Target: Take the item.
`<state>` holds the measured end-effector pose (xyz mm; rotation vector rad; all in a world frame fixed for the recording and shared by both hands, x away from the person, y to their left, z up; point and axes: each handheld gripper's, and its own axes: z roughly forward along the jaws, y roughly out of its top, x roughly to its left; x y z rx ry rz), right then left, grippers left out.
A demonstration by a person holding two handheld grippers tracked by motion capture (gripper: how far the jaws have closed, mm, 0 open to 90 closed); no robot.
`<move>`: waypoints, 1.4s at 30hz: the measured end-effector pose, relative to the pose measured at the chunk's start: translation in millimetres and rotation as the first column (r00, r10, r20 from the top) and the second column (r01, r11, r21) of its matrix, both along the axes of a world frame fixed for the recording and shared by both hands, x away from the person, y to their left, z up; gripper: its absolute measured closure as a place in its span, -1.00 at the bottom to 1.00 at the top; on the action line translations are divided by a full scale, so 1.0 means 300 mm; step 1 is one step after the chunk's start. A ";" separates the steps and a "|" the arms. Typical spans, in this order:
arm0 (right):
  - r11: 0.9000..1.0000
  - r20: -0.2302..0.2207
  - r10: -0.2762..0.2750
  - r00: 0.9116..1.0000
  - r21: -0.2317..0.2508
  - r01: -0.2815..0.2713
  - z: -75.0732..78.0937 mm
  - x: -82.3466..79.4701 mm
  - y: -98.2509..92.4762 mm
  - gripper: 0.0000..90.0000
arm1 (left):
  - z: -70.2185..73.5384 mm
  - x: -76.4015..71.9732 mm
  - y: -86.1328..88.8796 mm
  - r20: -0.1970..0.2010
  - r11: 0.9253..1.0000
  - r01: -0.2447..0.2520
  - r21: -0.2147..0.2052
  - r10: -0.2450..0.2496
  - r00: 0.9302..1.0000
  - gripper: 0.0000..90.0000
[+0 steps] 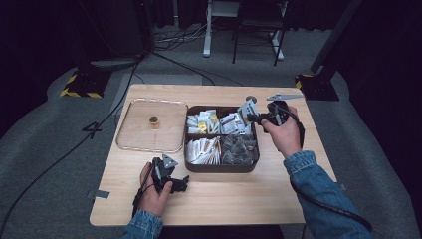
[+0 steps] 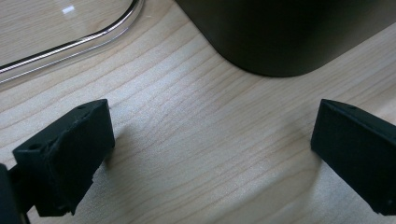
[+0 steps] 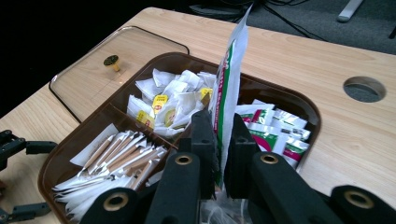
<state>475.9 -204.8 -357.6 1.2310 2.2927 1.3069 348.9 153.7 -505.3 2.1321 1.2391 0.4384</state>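
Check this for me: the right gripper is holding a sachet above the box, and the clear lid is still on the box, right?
Not quite: the right gripper does hold the sachet, but the clear lid lies on the table beside the box, as the high view shows.

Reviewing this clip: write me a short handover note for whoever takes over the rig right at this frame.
Right gripper: shut on a green-and-white sachet, held upright above the brown compartment box.
Left gripper: open, holding nothing, low over the wooden table near the box's front corner.
Clear lid with its gold knob lies flat on the table left of the box.
Done: lid off, one sachet picked up.
Left: probably place the sachet wherever it belongs; the lid is not yet back on.
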 end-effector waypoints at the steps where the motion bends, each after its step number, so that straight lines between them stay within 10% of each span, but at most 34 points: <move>1: 1.000 0.003 -0.002 1.000 0.001 0.002 0.003 -0.002 -0.008 0.89 | 0.000 0.000 0.001 0.002 1.000 -0.002 0.000 0.002 1.000 -1.00; 24: 0.993 -0.012 -0.113 0.994 0.040 0.114 0.007 -0.074 -0.287 0.89 | -0.001 -0.004 0.008 0.003 1.000 -0.013 -0.001 0.013 1.000 -1.00; 42: 0.979 -0.111 -0.197 0.974 0.035 0.202 -0.127 -0.034 -0.442 0.89 | -0.001 -0.004 0.008 0.004 1.000 -0.013 0.000 0.013 1.000 -1.00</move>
